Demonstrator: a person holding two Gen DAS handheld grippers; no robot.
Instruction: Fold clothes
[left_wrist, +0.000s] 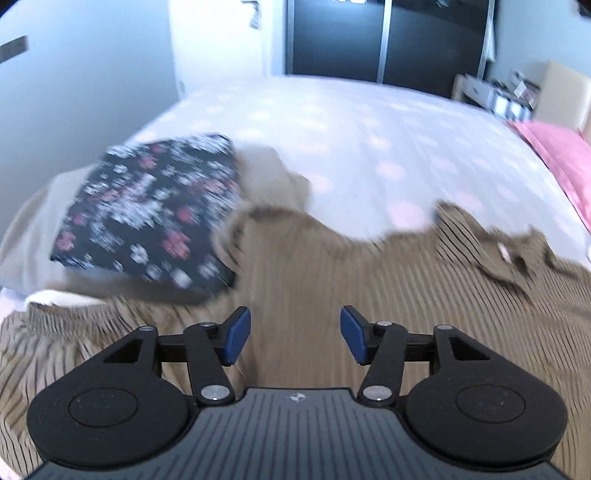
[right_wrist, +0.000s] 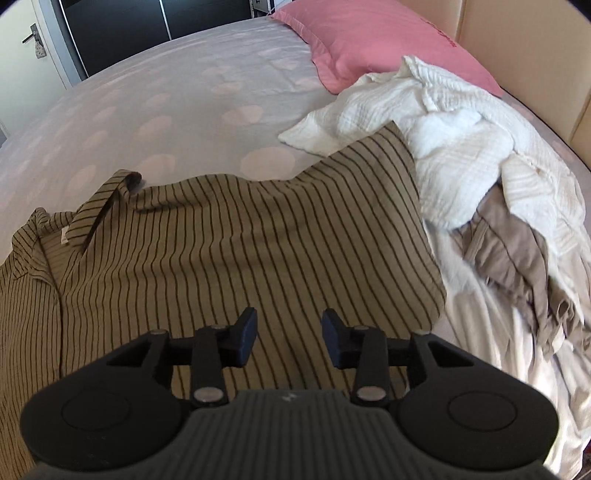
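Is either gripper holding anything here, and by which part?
Nothing is held: left gripper and right gripper both hang open above the striped shirt.

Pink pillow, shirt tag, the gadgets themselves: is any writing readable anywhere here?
None can be read.
Pink pillow: small red marks near its edge, too small to read.
Striped shirt: pale tag at the collar, no legible text.
Left gripper and right gripper: a small emblem on each body, no words.

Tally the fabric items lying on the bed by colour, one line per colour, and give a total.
Tan striped shirt: 1
Black floral folded garment: 1
Beige folded garment under the floral one: 1
White crumpled garment: 1
Taupe crumpled garment: 1
Pink pillow: 1
Total: 6
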